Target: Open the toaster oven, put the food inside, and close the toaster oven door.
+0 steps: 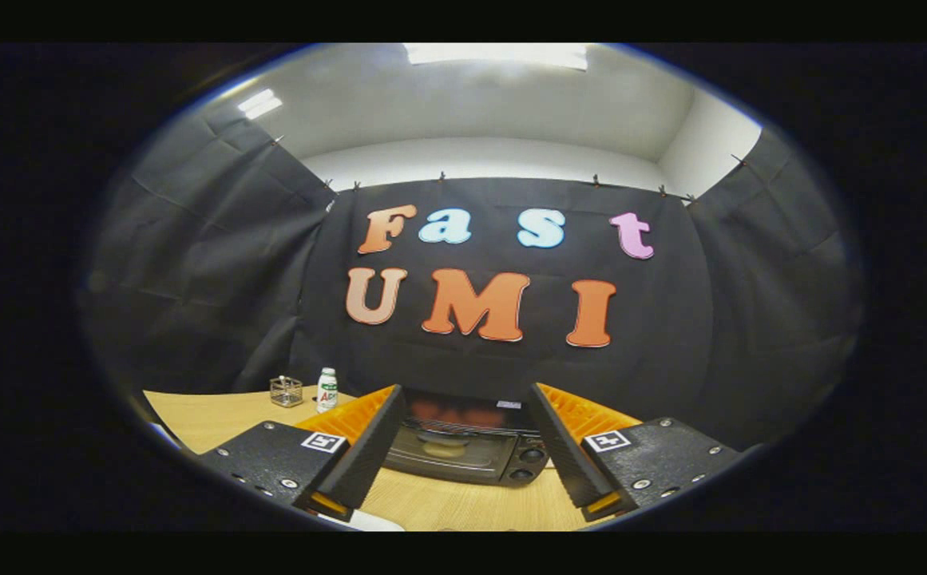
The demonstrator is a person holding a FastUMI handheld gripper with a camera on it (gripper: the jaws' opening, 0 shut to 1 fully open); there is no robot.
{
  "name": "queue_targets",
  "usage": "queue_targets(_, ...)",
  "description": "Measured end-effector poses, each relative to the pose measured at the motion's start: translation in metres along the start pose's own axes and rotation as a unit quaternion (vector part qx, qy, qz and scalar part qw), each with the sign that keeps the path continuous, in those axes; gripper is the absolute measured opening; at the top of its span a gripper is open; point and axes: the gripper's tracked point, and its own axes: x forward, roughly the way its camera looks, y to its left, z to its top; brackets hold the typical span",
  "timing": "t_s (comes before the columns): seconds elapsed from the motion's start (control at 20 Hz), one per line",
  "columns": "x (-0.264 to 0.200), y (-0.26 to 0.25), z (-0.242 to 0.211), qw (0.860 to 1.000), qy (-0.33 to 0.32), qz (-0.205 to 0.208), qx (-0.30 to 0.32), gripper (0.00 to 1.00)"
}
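- Holding the gripper (463, 471) level above the wooden surface (463, 503), you had its two fingers spread wide apart, with nothing between them.
- The toaster oven (463, 451) stood straight ahead, framed in the gap between the fingers and well beyond their tips, backed against the booth's black cloth wall.
- Its glass door (443, 451) looked shut, and two round knobs (528, 463) sat on the panel toward the right finger's side.
- A pale shape showed behind the glass; whether that was food or a reflection I could not tell.
- A small white bottle (326, 390) and a little wire basket (286, 391) stood beyond the left finger, off to that side and apart from the oven.
- You appeared to be at the opening step, on approach, with the door not yet touched.
- The next move seemed to call for bringing the gripper forward to the door's top edge or handle, which I could not make out clearly, closing on it, and pulling it down.
- A pale edge lay just under the left finger; it was too cropped to identify.
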Motion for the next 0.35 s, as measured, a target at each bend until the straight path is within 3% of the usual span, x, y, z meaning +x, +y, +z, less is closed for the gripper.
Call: queue_targets(0.35,-0.002,-0.015,0.007,0.999,-0.016,-0.012,0.027,0.94)
